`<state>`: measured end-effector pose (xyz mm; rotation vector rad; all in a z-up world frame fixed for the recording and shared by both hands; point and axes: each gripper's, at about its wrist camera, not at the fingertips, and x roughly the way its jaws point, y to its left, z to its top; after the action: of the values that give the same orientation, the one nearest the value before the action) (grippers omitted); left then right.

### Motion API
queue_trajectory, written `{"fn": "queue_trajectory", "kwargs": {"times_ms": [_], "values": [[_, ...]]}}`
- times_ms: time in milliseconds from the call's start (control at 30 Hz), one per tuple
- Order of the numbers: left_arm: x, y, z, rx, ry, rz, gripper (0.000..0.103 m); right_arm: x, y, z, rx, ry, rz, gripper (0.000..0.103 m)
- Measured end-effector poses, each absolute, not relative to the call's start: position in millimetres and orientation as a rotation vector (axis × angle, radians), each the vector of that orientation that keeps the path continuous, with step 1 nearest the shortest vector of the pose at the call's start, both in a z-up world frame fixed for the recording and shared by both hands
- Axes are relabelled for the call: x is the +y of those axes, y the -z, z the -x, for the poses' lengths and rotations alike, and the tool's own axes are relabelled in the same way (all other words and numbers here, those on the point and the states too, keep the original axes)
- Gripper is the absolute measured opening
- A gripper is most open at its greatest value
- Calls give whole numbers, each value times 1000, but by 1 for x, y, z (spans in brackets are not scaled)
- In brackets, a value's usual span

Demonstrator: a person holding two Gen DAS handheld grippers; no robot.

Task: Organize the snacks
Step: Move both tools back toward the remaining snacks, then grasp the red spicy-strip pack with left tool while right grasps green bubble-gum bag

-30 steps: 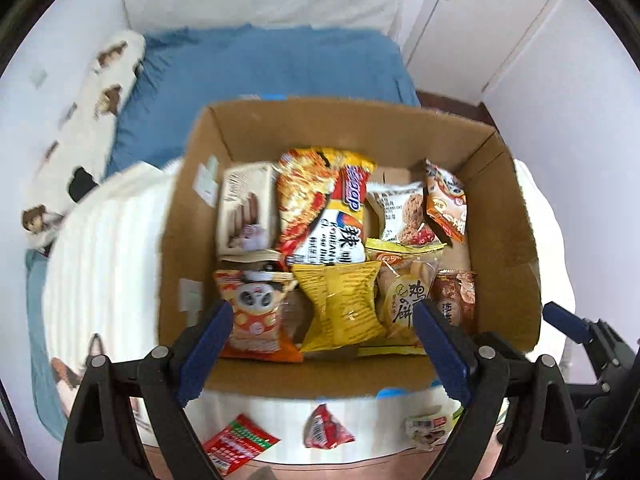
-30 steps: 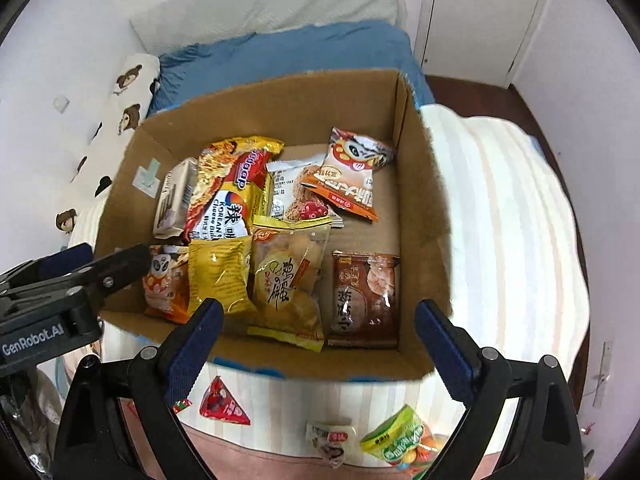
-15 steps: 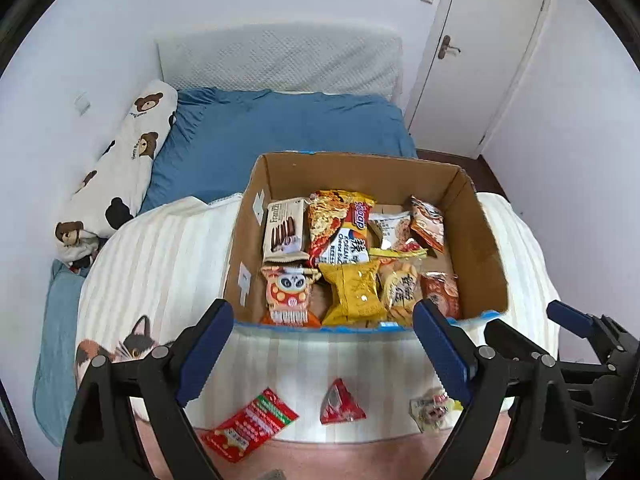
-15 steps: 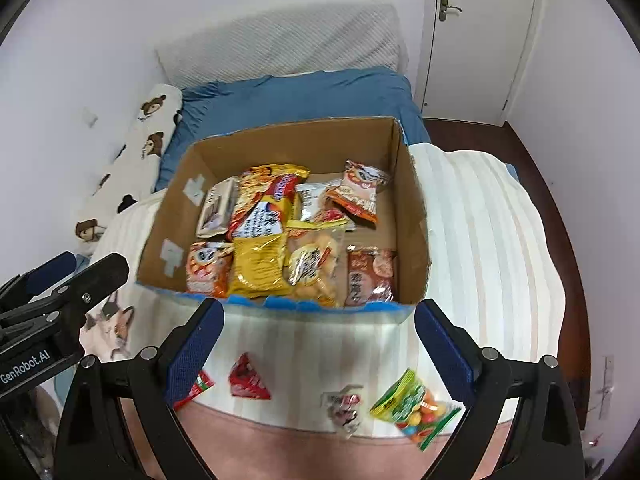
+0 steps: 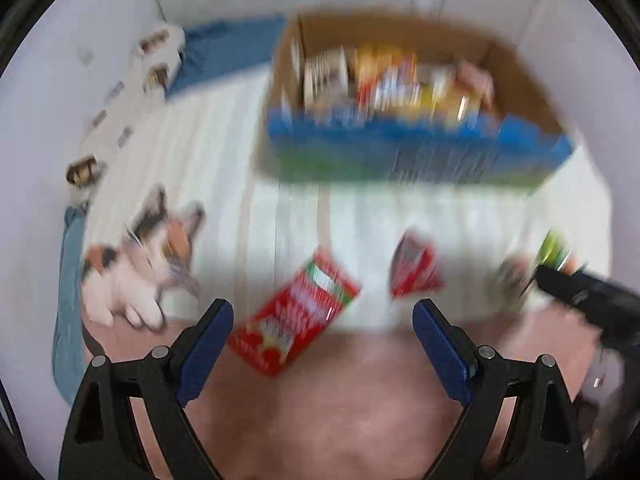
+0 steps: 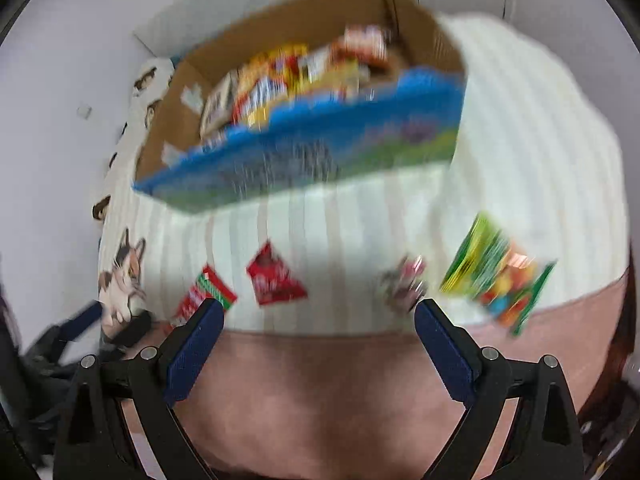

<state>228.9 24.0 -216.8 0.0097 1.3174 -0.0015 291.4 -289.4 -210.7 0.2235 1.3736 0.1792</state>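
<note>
A cat-printed striped blanket (image 5: 224, 168) with a pink border is spread across a blue-sheeted bed (image 5: 224, 46); a bear-patterned pillow (image 5: 160, 46) is seen alongside.

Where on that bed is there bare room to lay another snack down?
Bare striped blanket lies right of the cardboard box, and between it and the loose packets. The box interior is crowded, as is the row from red packet to green packet.

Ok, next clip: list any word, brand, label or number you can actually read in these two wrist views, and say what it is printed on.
None can be read: both views are motion-blurred.
Red flat packet: print smeared, unreadable.
Red triangular packet: white marks, unreadable.
Green candy bag: colours only.
Small pale packet: too blurred.
Cardboard box, blue printed side: streaked lettering, unreadable.
Snacks in the box: blurred colours, no legible text.
</note>
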Motion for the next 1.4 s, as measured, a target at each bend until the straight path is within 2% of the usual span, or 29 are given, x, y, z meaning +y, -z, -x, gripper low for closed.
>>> {"fn": "queue_trajectory", "kwargs": {"times_ms": [167,300,433,500,567,800,1033,1133,1167,1233,1300,1400], "values": [[23,297,-237,1489,-2,-187,92,-285,250,-283,1451,-155,-221,98],[20,333,-252,1541,-24,-285,92,-299,269,-278,1480,-101,-258,98],[20,335,-265,1528,-33,-239,92,-319,266,-282,1449,-38,-232,98],[22,330,-269,1522,-45,-174,78,-328,263,-287,1442,2,-141,98],[25,329,-270,1548,-64,-78,71,-335,262,-292,1446,40,-27,98],[33,334,-250,1629,-74,265,71,-357,274,-308,1518,49,198,98],[15,339,-249,1626,-93,184,72,-354,302,-331,1562,-5,464,98],[2,336,-254,1627,-90,162,72,-353,316,-337,1599,-38,472,98],[-3,335,-256,1628,-89,161,72,-354,319,-338,1605,-42,473,97],[-4,337,-258,1630,-90,162,72,-356,320,-341,1608,-58,434,88],[-5,335,-260,1629,-91,165,72,-356,318,-347,1623,-63,345,70],[-3,336,-258,1633,-77,185,72,-368,311,-347,1645,-64,245,64]]}}
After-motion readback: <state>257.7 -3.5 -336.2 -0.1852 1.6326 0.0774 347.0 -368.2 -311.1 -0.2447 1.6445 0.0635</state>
